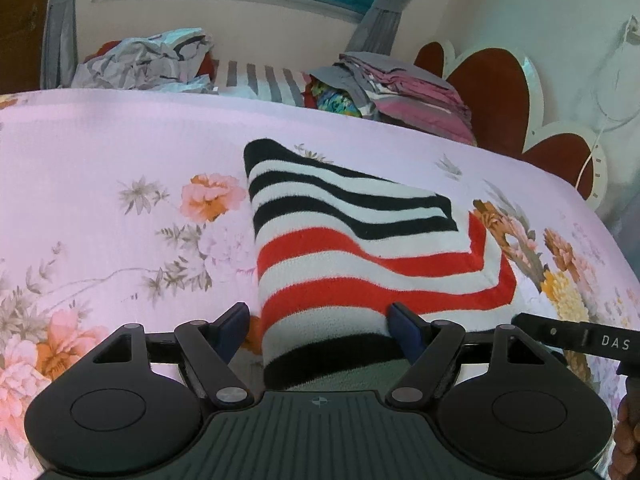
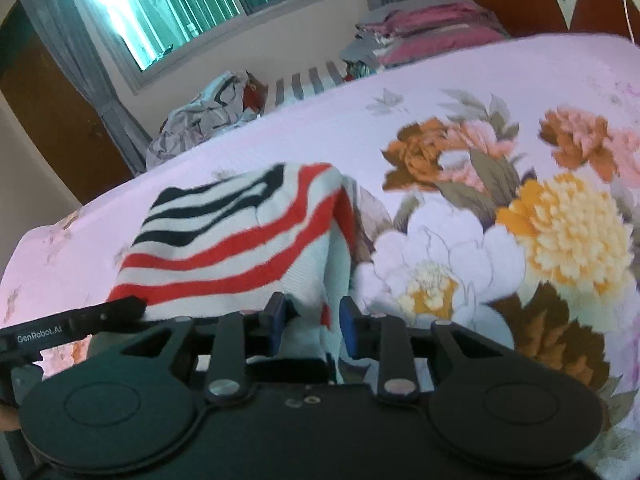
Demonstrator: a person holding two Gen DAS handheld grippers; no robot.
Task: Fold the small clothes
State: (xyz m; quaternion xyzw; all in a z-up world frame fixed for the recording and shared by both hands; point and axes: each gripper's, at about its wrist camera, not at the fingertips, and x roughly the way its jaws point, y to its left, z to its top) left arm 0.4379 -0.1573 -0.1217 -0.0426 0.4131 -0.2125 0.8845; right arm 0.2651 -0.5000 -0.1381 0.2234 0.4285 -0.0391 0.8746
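A small knitted garment (image 1: 360, 256) with black, white and red stripes lies folded on the pink floral bed sheet (image 1: 120, 140). My left gripper (image 1: 320, 324) stands wide open at its near end. The cloth lies between the fingers, the right pad against its edge and the left pad clear of it. In the right wrist view the same garment (image 2: 224, 240) lies to the left, with its right corner bunched up. My right gripper (image 2: 312, 314) is narrowly open there, a loose white fold of the cloth hanging between its blue pads.
At the far side of the bed are a crumpled grey heap (image 1: 148, 64) and a stack of folded pink and grey cloth (image 1: 400, 92). A red and white headboard (image 1: 488, 92) rises on the right. A window, grey curtains and a wooden door (image 2: 60, 120) stand behind.
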